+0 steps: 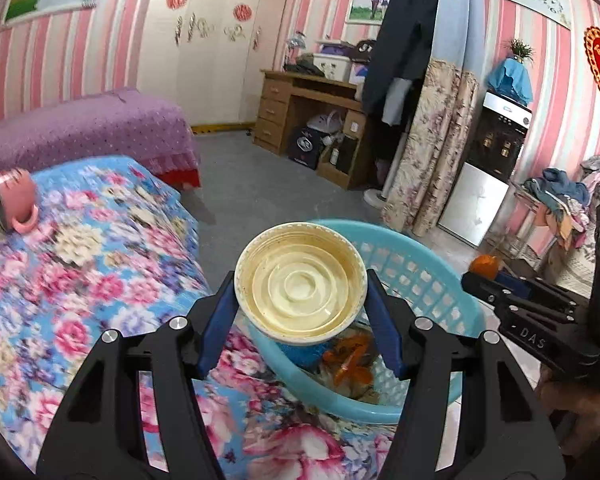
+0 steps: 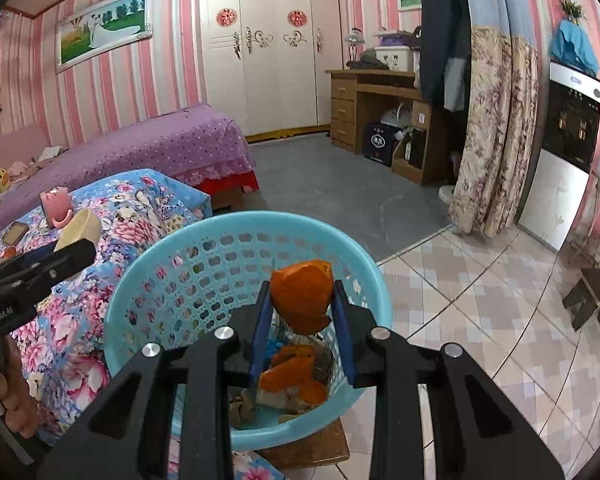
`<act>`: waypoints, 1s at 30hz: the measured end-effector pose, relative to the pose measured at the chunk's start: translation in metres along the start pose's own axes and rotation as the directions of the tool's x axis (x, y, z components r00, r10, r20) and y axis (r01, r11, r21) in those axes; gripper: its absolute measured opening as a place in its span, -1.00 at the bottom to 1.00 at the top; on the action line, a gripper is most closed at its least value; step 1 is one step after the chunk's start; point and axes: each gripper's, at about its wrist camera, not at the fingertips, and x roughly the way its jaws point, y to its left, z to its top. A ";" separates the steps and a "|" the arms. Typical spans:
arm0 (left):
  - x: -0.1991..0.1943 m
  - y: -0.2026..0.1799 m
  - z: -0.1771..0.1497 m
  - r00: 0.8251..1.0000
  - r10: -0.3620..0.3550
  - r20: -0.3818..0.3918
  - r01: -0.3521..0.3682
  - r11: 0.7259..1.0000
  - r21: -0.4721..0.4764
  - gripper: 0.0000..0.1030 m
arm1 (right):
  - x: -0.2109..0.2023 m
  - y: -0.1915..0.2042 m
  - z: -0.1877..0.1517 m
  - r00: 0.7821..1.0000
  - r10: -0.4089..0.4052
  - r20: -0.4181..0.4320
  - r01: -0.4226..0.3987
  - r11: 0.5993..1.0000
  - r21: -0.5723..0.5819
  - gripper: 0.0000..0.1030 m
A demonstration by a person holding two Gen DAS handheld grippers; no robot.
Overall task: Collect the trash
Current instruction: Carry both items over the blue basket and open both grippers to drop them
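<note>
Orange peel (image 2: 302, 296) sits clamped in the right claw (image 2: 300, 300), directly above the blue basket (image 2: 148, 280), so that hand is nearer a drop. Left claw (image 1: 300, 300) grips a dirty lid (image 1: 300, 284), with the basket just ahead and below.

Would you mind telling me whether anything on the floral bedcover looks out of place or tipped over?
Yes: the pink mug lies tipped on its side on the floral bedcover, handle toward the camera, instead of standing upright. No spill shows around it.
</note>
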 end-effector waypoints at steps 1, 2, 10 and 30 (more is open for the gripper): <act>0.004 0.000 -0.001 1.000 -0.003 -0.016 0.003 1.000 -0.011 0.17 | 0.000 0.000 0.000 1.000 0.001 0.003 -0.001 1.000 -0.007 -0.42; 0.007 0.000 -0.001 1.000 -0.009 -0.024 0.008 1.000 -0.018 0.17 | -0.001 0.001 0.000 1.000 0.007 0.005 -0.006 1.000 -0.017 -0.42; 0.019 -0.011 -0.002 0.998 -0.045 -0.049 0.044 0.999 -0.020 0.17 | -0.001 -0.003 -0.001 1.000 0.023 0.006 -0.023 1.000 -0.009 -0.41; 0.023 -0.010 -0.008 0.996 -0.043 -0.074 0.043 0.999 -0.006 0.46 | 0.002 -0.003 0.004 0.999 0.006 0.040 -0.006 1.000 0.012 0.40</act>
